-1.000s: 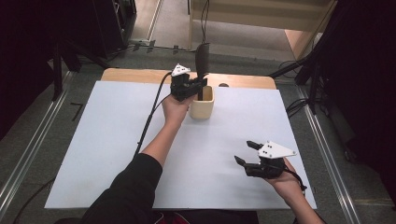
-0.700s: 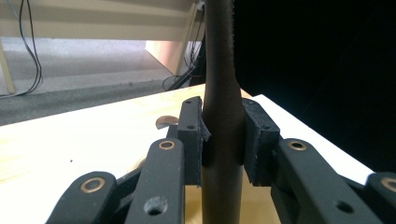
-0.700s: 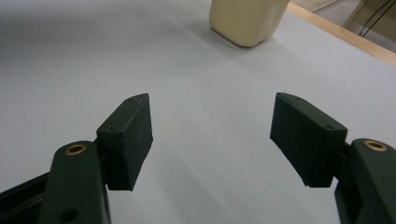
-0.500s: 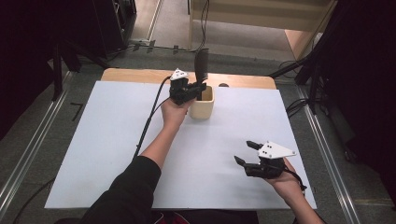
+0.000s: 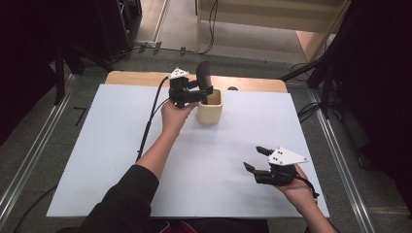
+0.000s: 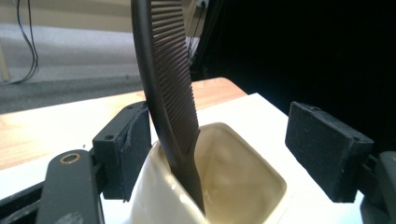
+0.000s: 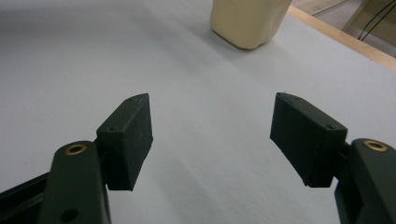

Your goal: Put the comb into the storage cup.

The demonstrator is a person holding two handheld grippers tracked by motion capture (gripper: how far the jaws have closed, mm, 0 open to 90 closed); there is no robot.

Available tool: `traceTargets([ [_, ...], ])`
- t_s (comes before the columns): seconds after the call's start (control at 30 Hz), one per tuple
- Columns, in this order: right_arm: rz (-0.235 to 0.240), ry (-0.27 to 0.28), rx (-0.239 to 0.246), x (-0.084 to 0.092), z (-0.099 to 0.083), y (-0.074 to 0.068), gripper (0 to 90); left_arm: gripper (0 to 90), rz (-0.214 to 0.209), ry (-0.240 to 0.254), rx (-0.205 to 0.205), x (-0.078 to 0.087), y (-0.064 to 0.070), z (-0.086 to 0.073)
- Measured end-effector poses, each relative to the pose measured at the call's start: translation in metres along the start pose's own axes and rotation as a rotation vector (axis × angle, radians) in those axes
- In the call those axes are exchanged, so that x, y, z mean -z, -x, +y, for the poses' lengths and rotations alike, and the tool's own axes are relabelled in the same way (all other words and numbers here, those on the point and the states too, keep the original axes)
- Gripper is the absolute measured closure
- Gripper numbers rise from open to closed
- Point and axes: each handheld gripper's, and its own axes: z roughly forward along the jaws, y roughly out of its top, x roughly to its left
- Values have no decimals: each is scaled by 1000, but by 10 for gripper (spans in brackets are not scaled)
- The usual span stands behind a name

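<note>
A white sheet covers the counter (image 5: 97, 160); nearest, the right gripper (image 5: 256, 158) rests on it, fingers wide with nothing between; farther off, the left gripper (image 6: 212, 149) has just opened wide, its fingers either side of a comb (image 6: 168, 93) standing in a cream cup (image 6: 224, 186).

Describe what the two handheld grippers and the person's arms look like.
Both the left gripper and the right gripper are black, each with two blocky rubbery pads, brass-ringed pivots and a grey three-cornered plate. A black cable trails from the left one. The left arm wears a black sleeve.
</note>
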Motion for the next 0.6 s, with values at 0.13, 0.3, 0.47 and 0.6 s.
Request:
traceTargets([
  [0.13, -3, -3, 3, -1, 1, 0, 277, 237, -25, -20, 21, 7, -4, -2],
  [0.3, -2, -7, 6, -2, 1, -1, 277, 238, -36, -41, 35, 14, -6, -5],
  [0.47, -1, -8, 5, -2, 1, -1, 277, 242, -68, -44, 55, 26, -10, -8],
  [0.6, -3, -13, 13, -2, 2, -1, 276, 243, -82, -50, 64, 34, -12, -10],
])
